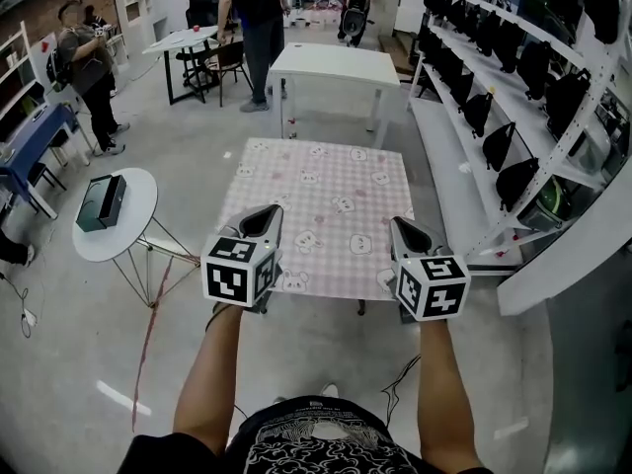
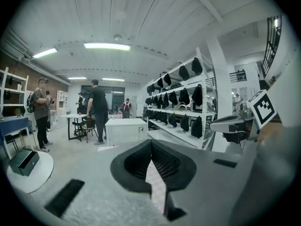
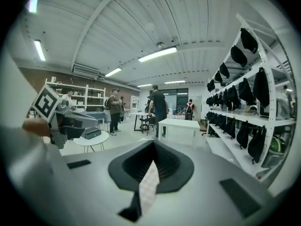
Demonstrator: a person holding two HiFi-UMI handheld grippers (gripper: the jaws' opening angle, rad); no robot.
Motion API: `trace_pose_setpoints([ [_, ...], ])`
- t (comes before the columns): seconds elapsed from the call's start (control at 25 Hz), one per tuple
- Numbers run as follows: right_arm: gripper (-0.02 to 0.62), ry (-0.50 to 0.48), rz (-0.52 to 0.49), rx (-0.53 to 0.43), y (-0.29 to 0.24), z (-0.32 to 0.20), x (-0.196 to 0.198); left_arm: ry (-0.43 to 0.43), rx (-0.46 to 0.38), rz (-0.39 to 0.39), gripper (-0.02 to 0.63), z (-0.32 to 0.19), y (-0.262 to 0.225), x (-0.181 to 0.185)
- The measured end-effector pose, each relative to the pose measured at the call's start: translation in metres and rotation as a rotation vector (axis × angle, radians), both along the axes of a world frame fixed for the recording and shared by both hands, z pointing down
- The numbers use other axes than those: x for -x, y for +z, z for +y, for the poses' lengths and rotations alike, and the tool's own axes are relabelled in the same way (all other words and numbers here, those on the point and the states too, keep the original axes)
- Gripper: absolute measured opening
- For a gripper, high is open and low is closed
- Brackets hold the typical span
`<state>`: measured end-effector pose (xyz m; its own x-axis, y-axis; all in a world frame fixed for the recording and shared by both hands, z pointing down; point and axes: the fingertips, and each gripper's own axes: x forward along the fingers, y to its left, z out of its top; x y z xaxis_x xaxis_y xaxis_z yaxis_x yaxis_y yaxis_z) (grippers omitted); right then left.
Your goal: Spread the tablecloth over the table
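Observation:
A pink checked tablecloth (image 1: 326, 215) with small animal prints lies flat over the table in the head view, reaching all four edges. My left gripper (image 1: 270, 211) is at the cloth's near left corner and my right gripper (image 1: 398, 223) at its near right corner. Each is shut on the cloth's edge. In the left gripper view a strip of cloth (image 2: 157, 187) is pinched between the closed jaws of my left gripper (image 2: 151, 161). The right gripper view shows the same: a strip of cloth (image 3: 148, 187) caught in my right gripper (image 3: 153, 161).
A round white side table (image 1: 138, 191) with a dark box (image 1: 101, 202) stands to the left. A white table (image 1: 336, 67) stands beyond the covered one. White shelving with black bags (image 1: 513, 87) runs along the right. People (image 1: 257, 18) stand at the back.

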<state>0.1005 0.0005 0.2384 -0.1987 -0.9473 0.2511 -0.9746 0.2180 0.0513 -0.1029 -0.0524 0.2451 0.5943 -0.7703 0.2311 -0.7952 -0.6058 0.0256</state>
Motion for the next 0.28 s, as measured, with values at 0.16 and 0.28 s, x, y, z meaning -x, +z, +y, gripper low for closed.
trace_pose_setpoints([
  [0.16, 0.005, 0.002, -0.001, -0.001, 0.0006, -0.0003, -0.0008, 0.009, 0.000, -0.013, 0.003, 0.0004, 0.0013, -0.0025],
  [0.28, 0.005, 0.004, -0.003, -0.002, 0.0016, -0.0003, -0.0029, 0.013, 0.003, -0.025, 0.002, 0.0006, 0.0052, -0.0054],
])
